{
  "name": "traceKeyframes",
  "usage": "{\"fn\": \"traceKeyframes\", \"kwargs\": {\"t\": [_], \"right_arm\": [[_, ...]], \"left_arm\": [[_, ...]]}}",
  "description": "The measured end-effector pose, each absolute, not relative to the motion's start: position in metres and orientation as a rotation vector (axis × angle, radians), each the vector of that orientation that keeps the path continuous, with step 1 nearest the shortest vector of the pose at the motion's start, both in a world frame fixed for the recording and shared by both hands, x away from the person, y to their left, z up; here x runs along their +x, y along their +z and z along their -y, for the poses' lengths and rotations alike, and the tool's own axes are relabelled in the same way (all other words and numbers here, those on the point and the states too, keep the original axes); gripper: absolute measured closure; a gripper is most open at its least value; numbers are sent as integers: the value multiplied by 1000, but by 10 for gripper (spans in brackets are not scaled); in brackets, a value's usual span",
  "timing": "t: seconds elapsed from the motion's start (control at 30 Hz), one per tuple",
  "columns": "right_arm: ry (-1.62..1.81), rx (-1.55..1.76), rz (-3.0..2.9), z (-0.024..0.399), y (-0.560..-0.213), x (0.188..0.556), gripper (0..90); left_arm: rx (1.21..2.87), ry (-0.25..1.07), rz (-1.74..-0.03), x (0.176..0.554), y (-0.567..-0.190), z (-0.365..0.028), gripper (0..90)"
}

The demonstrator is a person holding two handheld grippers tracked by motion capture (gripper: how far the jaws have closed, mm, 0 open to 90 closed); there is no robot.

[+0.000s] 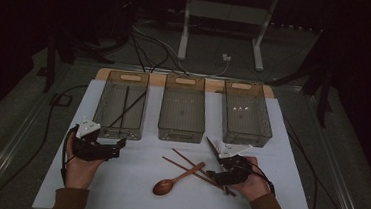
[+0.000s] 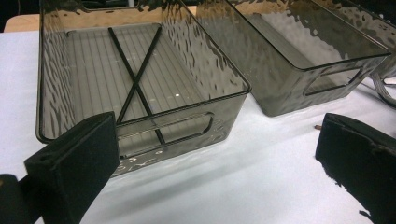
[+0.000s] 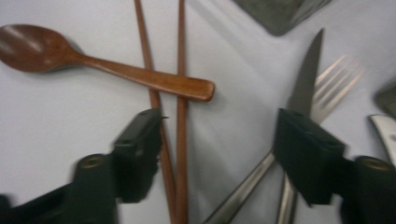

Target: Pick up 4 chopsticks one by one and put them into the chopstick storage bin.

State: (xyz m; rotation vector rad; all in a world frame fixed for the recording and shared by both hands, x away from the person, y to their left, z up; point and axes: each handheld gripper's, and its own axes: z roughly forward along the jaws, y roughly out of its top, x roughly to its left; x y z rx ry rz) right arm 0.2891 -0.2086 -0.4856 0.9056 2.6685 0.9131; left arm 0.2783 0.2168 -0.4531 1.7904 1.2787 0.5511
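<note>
left gripper (image 1: pixel 119 143) sits idle, jaws wide open and empty, just in front of the left smoky clear plastic bin (image 1: pixel 104 105) holding two crossed black chopsticks (image 2: pixel 135 84). looks like cutlery sorting. right gripper (image 3: pixel 217 140) hovers, jaws spread, nothing held, over the brown wooden chopsticks (image 3: pixel 180 121) under the wooden spoon (image 1: pixel 166 184); next it'd need lowering and pinching. steel knife (image 3: pixel 306 74) and fork (image 3: pixel 334 91) are blurry, handles cut off.

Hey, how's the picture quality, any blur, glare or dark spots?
High view: dim, surroundings nearly black, white table lit. Left gripper view: sharp, rippled reflections on the left bin walls. Right gripper view: motion-blurred, softening the fork and wooden spoon.
</note>
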Motion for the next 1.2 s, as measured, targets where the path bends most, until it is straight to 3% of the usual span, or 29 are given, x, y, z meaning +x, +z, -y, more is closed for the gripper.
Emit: {"fn": "traceKeyframes", "kwargs": {"t": [0.07, 0.1, 0.17, 0.4, 0.77, 1.2], "right_arm": [[906, 896, -2684, 208, -487, 289, 469], [874, 872, -2707, 205, -490, 288, 546], [849, 871, -2736, 202, -493, 287, 608], [816, 922, -2781, 200, -499, 289, 760], [739, 938, -2792, 197, -502, 287, 839], [745, 952, -2719, 206, -501, 287, 849]], "left_arm": [[1792, 552, -1279, 278, -453, -217, 8], [1792, 553, -1279, 278, -453, -217, 8], [1791, 554, -1279, 278, -453, -217, 8], [1791, 559, -1284, 278, -453, -218, 8], [1793, 563, -1286, 278, -453, -218, 8], [1793, 566, -1288, 278, -453, -219, 8]]}}
